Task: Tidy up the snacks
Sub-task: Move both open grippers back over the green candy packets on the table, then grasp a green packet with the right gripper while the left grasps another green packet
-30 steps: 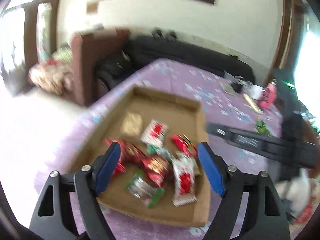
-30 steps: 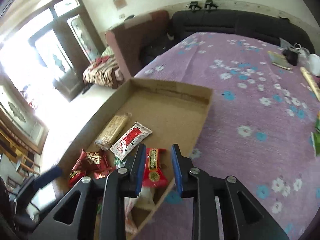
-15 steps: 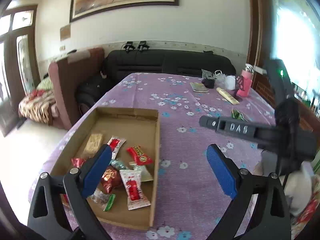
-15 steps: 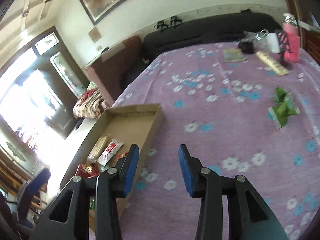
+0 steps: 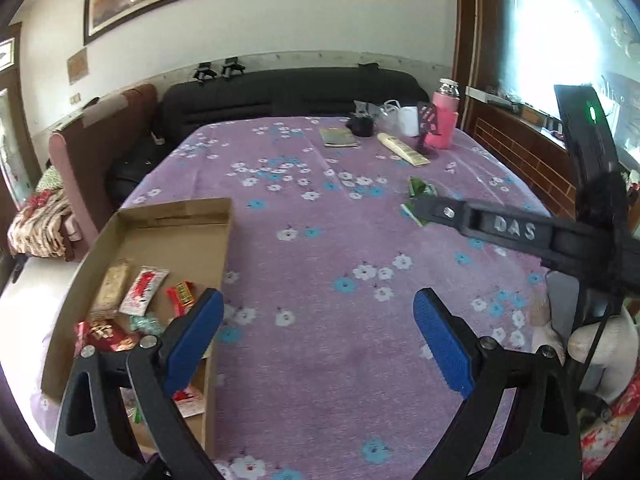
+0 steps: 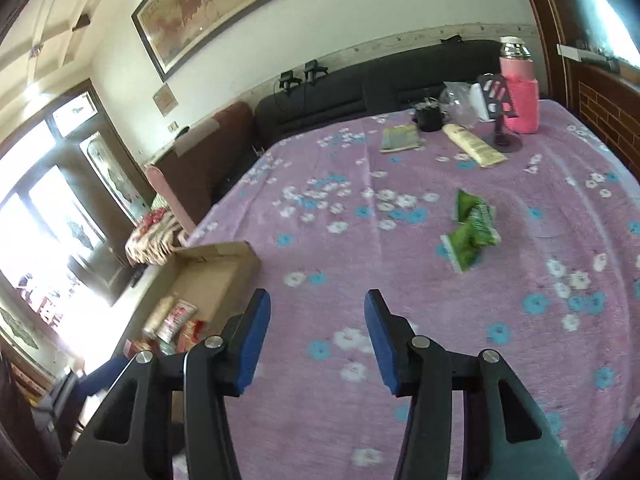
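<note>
A shallow cardboard tray (image 5: 176,216) (image 6: 224,256) at the table's left edge holds several wrapped snacks, among them a red bar (image 5: 182,296) and a white-and-red packet (image 5: 142,290). Two green snack packets (image 6: 472,230) (image 5: 420,190) lie loose on the purple flowered cloth, far ahead and to the right of both grippers. My left gripper (image 5: 316,340) is wide open and empty, its left finger over the tray's near right corner. My right gripper (image 6: 316,336) hovers over bare cloth right of the tray, its jaws opening, nothing between them.
At the far end of the table stand a pink flask (image 6: 518,92), a dark phone stand (image 6: 502,120), a black cup (image 6: 428,116), a booklet (image 6: 400,138) and a long cream packet (image 6: 474,146). A black sofa (image 5: 288,96) and brown armchair (image 5: 100,148) lie beyond. The other gripper's body (image 5: 540,236) crosses the left wrist view at right.
Both grippers have swung from over the tray to the right, onto the open cloth. The right gripper let go of the red bar, which now lies in the tray, and both sets of jaws have widened.
</note>
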